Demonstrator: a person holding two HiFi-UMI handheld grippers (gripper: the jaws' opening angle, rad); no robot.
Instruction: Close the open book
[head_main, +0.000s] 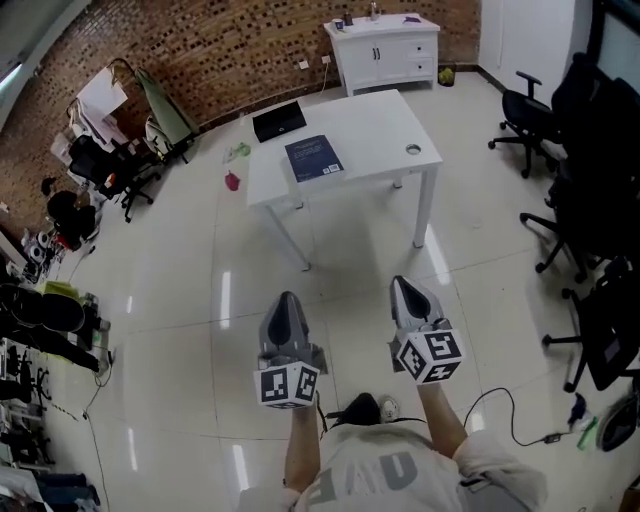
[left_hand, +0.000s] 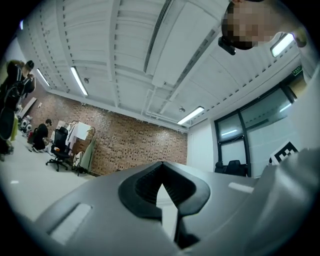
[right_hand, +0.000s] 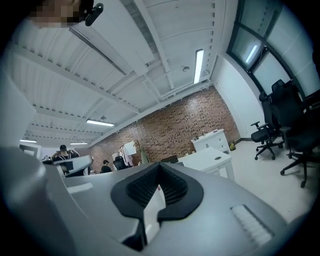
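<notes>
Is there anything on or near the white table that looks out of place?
Yes: a pink thing and a green thing lie on the floor beside the white table, as if dropped.

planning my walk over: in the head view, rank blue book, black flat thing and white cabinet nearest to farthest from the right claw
1. blue book, left on the white table
2. black flat thing, table's far left corner
3. white cabinet, beyond the table

White counter (head_main: 380, 130) mid-room, black laptop (head_main: 279, 120) at its far left corner. White cabinet (head_main: 385, 50) against brick wall (head_main: 220, 50). Black office chairs (head_main: 530, 115) at right. Small pink object (head_main: 233, 181) on tiled floor (head_main: 180, 300) near counter.
</notes>
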